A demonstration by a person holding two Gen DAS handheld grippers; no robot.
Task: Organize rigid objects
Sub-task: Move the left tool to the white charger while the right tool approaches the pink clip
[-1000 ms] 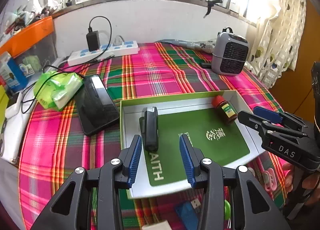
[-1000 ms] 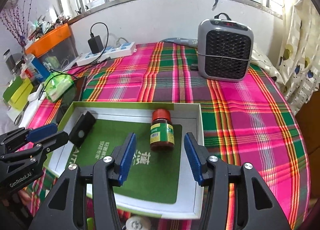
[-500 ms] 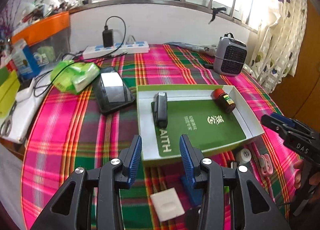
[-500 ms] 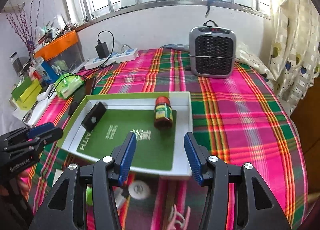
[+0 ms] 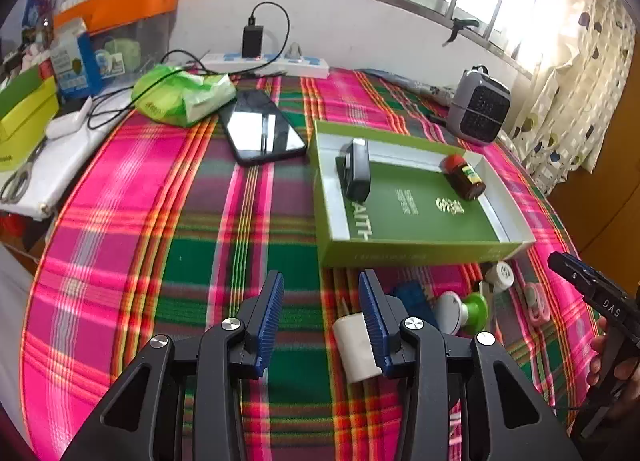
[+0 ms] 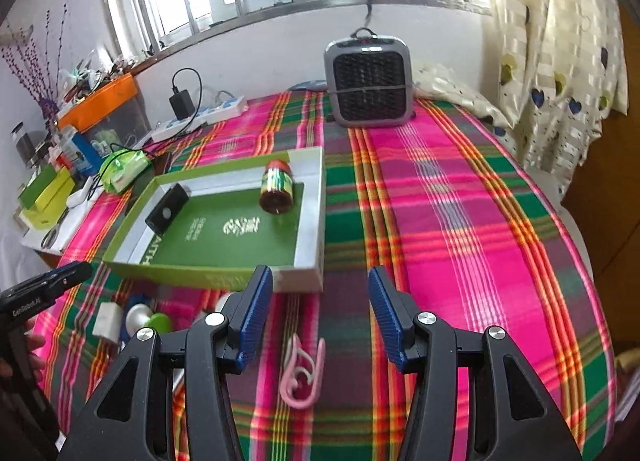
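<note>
Left gripper spread, nothing pinched, white block just beside its right finger; right gripper spread too, empty, over pink clip. Farther back: green tray holding black box and brown bottle lying down. Heater by wall.

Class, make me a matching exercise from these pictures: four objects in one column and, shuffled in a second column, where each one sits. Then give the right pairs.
1. brown glass bottle with red cap
2. pink plastic clip
3. grey fan heater
4. black smartphone

A. far end of table
B. beside green packet
C. inside green box
D. on cloth before box

Pairs: 1-C, 2-D, 3-A, 4-B
</note>
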